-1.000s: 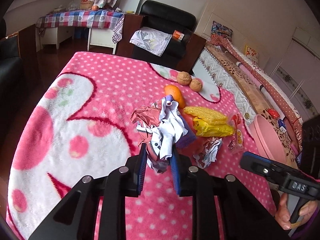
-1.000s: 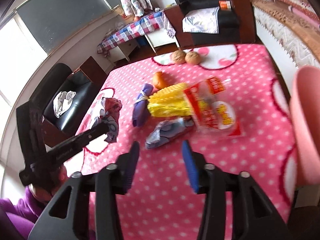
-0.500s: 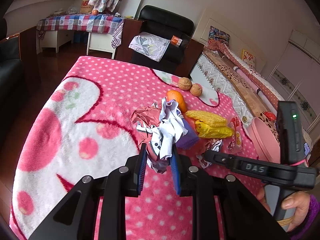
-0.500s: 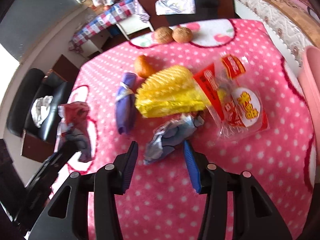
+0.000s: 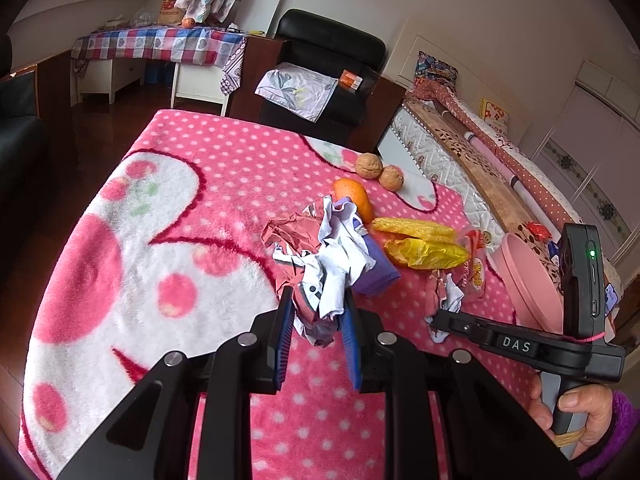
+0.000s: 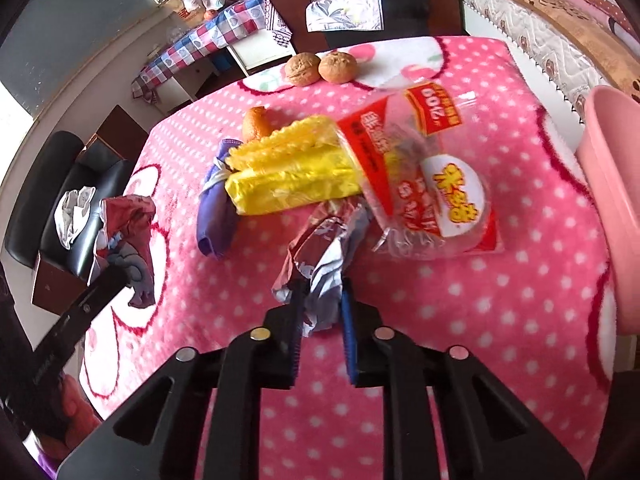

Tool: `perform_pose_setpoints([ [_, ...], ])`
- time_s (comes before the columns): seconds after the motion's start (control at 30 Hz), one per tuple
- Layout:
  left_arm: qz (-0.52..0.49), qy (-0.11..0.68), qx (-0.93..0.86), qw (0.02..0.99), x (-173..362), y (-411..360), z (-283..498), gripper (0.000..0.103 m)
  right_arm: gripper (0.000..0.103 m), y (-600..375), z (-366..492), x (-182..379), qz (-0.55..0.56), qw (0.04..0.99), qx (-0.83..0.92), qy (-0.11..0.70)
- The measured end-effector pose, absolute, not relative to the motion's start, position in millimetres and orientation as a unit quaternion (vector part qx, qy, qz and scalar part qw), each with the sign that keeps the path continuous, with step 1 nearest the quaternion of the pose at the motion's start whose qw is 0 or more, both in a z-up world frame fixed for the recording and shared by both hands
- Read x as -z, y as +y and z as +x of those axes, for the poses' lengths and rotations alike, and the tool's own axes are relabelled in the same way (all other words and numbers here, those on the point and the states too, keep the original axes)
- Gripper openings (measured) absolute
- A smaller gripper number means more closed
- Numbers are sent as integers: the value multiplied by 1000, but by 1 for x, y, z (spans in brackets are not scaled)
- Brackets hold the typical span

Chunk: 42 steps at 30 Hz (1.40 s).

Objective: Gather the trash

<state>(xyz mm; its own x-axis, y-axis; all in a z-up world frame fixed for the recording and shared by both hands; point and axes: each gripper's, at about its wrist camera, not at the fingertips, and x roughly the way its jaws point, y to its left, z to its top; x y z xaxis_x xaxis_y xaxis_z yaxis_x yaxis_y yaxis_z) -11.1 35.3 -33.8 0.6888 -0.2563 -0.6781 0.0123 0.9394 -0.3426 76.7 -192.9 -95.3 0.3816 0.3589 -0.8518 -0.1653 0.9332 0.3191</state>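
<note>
Pink polka-dot fleece covers the tabletop (image 5: 208, 184) of a lived-in room, with a black armchair (image 5: 328, 56) beyond its far edge and a bed along the right. The left gripper (image 5: 316, 320) is clamped on a crumpled red-and-white wrapper (image 5: 320, 264), held just above the blanket near the table's middle. The right gripper (image 6: 322, 312) has its jaws closing around a crumpled silver foil wrapper (image 6: 320, 252), which sits between the pads towards the near right of the tabletop, its far end lying against a clear red-printed snack bag (image 6: 432, 184) and a yellow packet (image 6: 292, 176). A purple wrapper (image 6: 214, 208) lies to their left, an orange (image 6: 256, 122) and two walnuts (image 6: 320, 68) nearer the far edge. A pink bin (image 6: 616, 208) stands at the right edge, likely where the trash belongs. The foil is pinched only at its near tip, so it could slip free or tear when lifted; its far end may also snag and drag the snack bag along. The fruit and walnuts look like food, not rubbish, and sit close enough to be swept up by mistake.
</note>
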Motion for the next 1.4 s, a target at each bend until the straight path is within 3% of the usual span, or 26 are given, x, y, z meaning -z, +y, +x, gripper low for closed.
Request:
perform_pose_setpoints([
  [0.67, -125, 391, 88, 908, 23, 4, -7, 22, 9, -226, 34, 75, 28, 814, -230, 532],
  [1.4, -75, 389, 127, 909, 4, -52, -3, 22, 9, -300, 2, 41, 83, 840, -231, 484],
])
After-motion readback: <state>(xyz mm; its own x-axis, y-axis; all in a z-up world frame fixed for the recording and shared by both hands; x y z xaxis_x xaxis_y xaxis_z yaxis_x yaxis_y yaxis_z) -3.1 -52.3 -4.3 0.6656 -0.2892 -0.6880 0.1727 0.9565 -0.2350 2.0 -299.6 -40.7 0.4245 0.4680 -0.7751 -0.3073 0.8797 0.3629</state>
